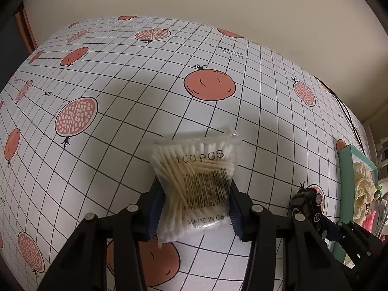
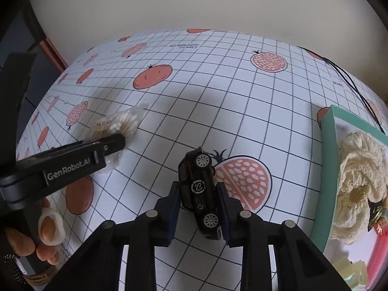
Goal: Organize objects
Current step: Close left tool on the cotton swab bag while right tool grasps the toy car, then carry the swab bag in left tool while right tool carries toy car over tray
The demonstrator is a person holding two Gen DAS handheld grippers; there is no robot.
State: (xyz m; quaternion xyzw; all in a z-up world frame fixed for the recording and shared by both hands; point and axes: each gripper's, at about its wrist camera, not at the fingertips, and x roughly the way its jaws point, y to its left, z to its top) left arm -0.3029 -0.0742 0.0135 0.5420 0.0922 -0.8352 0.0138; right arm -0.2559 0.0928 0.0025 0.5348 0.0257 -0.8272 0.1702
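Observation:
My left gripper (image 1: 194, 208) is shut on a clear bag of cotton swabs (image 1: 196, 184) printed "100 PCS", held over the pomegranate-print tablecloth (image 1: 121, 72). My right gripper (image 2: 198, 206) is shut on a black toy car (image 2: 201, 189), turned on its side with its wheels facing right. The toy car also shows at the right of the left wrist view (image 1: 308, 203). The swab bag (image 2: 121, 123) and the left gripper also show at the left of the right wrist view.
A teal-rimmed box (image 2: 327, 160) stands at the table's right edge and holds a cream lace cloth (image 2: 359, 177), a pink item and small pale blocks. A black cable (image 2: 351, 82) runs along the far right. A beige wall rises behind the table.

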